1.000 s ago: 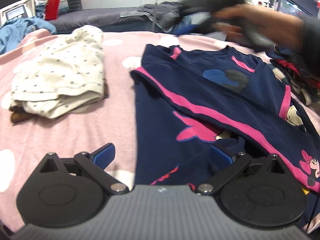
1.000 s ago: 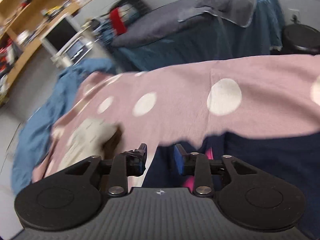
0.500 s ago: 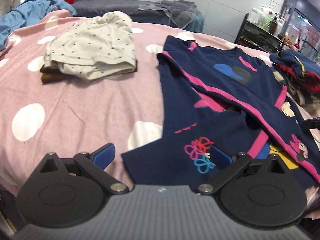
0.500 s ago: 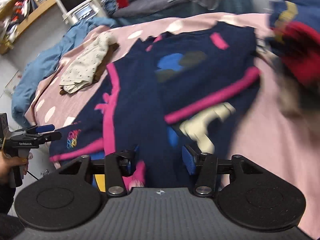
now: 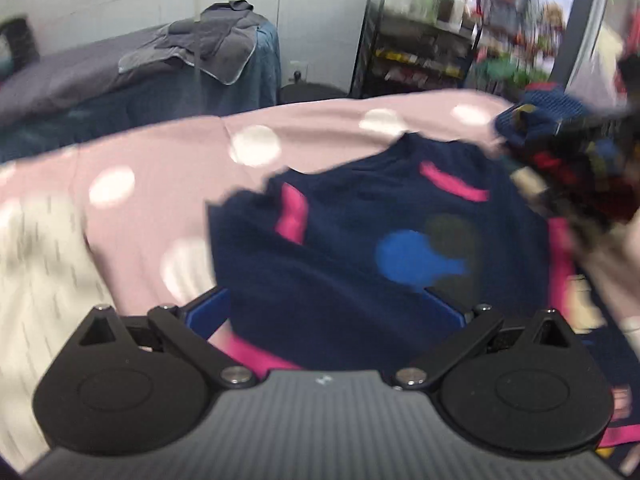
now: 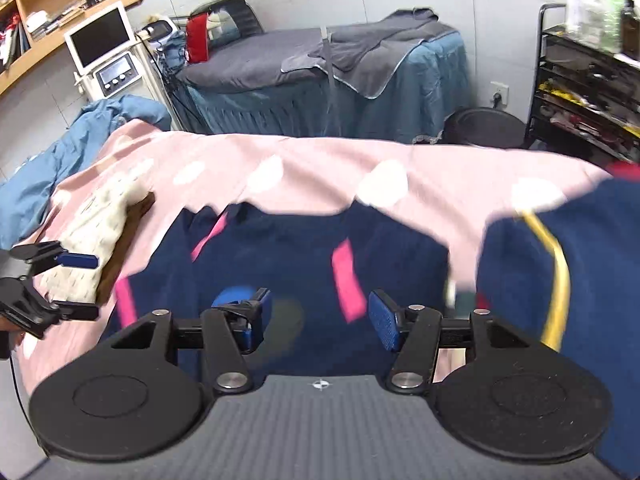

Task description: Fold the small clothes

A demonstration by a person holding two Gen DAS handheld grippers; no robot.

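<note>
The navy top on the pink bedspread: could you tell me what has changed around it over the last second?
The right gripper has just been opening its jaws; they now stand wide above the navy top, nothing between them. Both wrist views have swung across the bed. The left gripper is open as before. The top remains spread on the pink spotted bedspread, and the folded cream garment stays beside it.

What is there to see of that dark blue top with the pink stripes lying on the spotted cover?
The dark blue top looks like soft knit fabric, with bright pink bands and a blue and dark rounded print on its front. It lies spread flat, a little rumpled, on the pink spotted cover. A cream dotted folded garment lies apart to one side, and another dark blue piece with a yellow line sits at the other. Neither gripper visibly grips it.
</note>
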